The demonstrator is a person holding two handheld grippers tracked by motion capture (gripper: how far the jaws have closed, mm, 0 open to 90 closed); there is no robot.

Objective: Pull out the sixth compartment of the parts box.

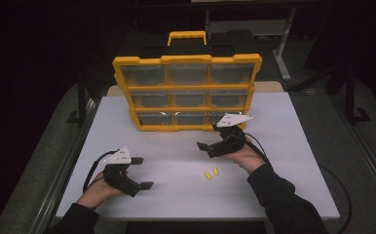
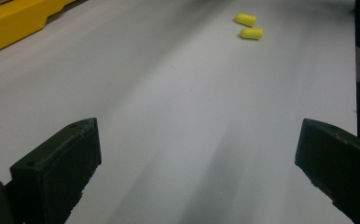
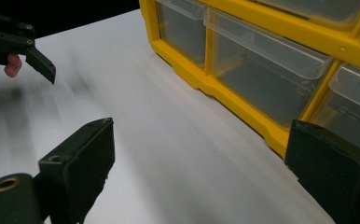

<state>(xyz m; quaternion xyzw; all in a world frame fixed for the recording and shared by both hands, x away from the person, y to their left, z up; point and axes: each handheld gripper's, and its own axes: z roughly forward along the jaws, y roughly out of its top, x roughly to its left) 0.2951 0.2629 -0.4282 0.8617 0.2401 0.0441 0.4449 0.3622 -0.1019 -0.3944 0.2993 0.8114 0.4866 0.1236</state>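
Observation:
A yellow organizer (image 1: 187,60) with several clear drawers stands upright at the back middle of the white table (image 1: 283,161). Two small yellow earplugs (image 1: 211,173) lie side by side on the table toward the front. My left gripper (image 1: 142,172) rests open at the front left and points toward them; its own view has the earplugs (image 2: 249,27) far ahead of its spread jaws (image 2: 199,137). My right gripper (image 1: 209,137) stands open just in front of the organizer's lower right corner. The organizer's bottom drawers (image 3: 262,74) show close by in its view, with nothing between its fingers (image 3: 201,140).
A black case with a yellow handle (image 1: 187,37) sits behind the organizer. A grey desk frame (image 1: 278,34) stands in the dark at the back right. The other hand's gripper jaw (image 3: 36,58) shows far off in the right gripper view.

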